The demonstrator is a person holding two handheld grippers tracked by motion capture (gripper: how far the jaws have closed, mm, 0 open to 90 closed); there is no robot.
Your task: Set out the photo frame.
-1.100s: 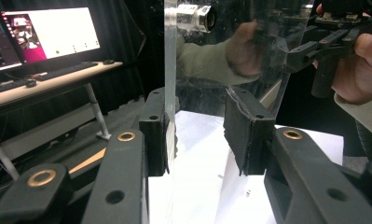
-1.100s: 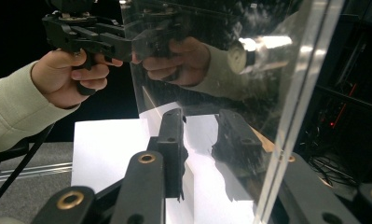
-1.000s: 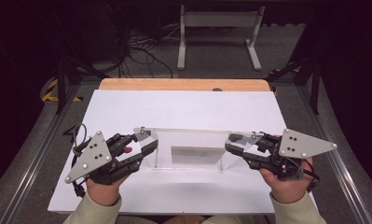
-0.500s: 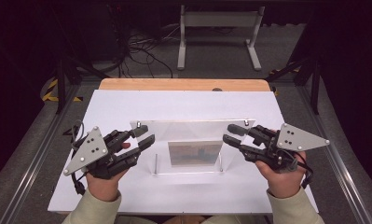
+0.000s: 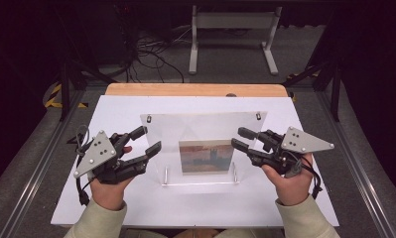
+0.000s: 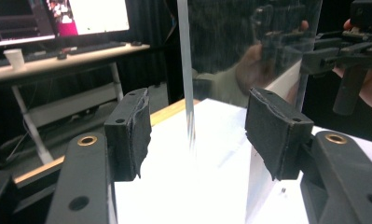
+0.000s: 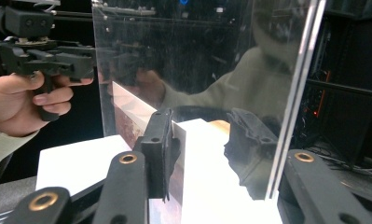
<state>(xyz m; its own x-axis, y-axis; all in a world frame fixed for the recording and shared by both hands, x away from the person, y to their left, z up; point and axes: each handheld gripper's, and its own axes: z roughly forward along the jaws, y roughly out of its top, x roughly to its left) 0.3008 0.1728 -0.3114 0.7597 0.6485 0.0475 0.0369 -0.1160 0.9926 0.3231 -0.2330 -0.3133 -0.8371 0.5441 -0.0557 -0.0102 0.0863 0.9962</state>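
A clear acrylic picture stand is upright in the middle of the white table, with a small reddish picture in its lower part. My left gripper is open at the stand's left edge. In the left gripper view that edge runs between the two pads without touching them. My right gripper is open at the stand's right edge. In the right gripper view the sheet passes between the jaws, and the far pad shows through it.
A wooden strip runs along the table's far edge. Beyond it are cables on the floor and a white frame's legs. A desk with a monitor stands in the background.
The acrylic stand has risen from lying low on the table to upright. Both hands have lifted slightly and stay at its two side edges.
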